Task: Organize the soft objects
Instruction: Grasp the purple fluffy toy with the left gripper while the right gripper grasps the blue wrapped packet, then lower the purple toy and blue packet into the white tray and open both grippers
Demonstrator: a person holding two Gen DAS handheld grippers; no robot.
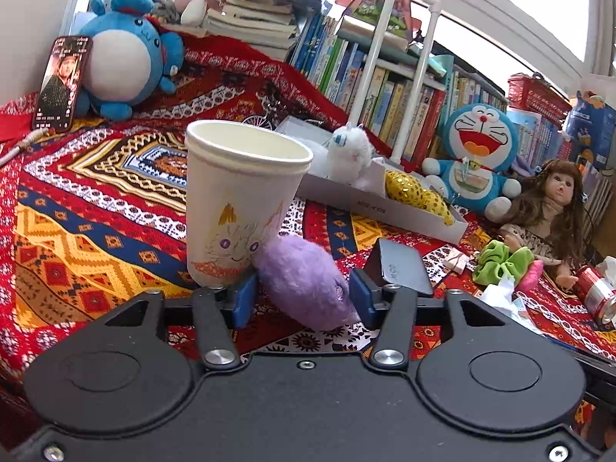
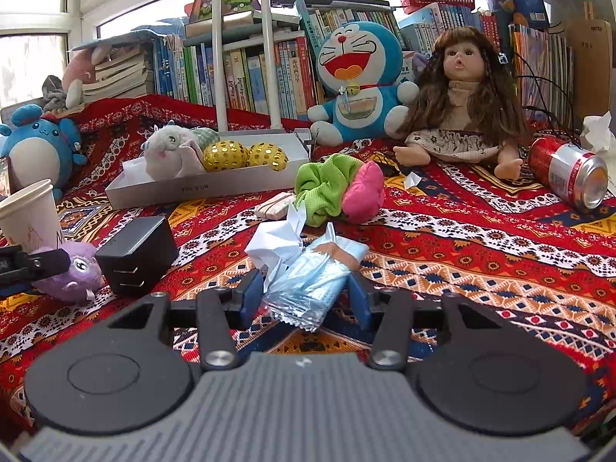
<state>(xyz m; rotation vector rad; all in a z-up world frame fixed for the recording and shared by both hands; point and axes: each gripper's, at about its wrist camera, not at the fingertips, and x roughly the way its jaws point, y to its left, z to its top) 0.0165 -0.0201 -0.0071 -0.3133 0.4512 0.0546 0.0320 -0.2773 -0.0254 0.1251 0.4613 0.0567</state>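
Between the jaws of the left gripper [image 1: 302,294], at six o'clock in its view, lies the purple plush [image 1: 304,283] on the patterned cloth [image 1: 96,208]; the pads flank it, and whether they press or stand just clear I cannot tell. It looks light, fluffy and squashy, best taken across its plump middle. At eleven o'clock the paper cup [image 1: 238,200] touches it and would likely tip if nudged. Before the right gripper [image 2: 304,294] lies a crinkly mask packet [image 2: 315,277], jaws on either side, contact again unclear; it is thin and slippery. Farther off, at one o'clock in the left view, the white tray [image 1: 385,208] holds other soft toys.
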